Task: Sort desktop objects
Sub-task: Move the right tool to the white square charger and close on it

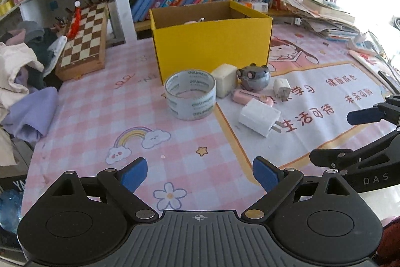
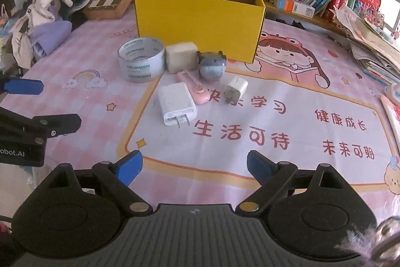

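I have my left gripper (image 1: 200, 175) spread wide and empty, and my right gripper (image 2: 195, 168) likewise wide with nothing in it, both well short of the yellow box (image 2: 200, 24). In front of that box, from left to right, I see a tape roll (image 2: 141, 63), a cream block (image 2: 182, 57) touching it, a grey toy (image 2: 212, 65), and a small white plug (image 2: 235, 88). Nearer me than the toy lie a pink cutter (image 2: 193, 89) and a big white charger (image 2: 177, 103) just beside it.
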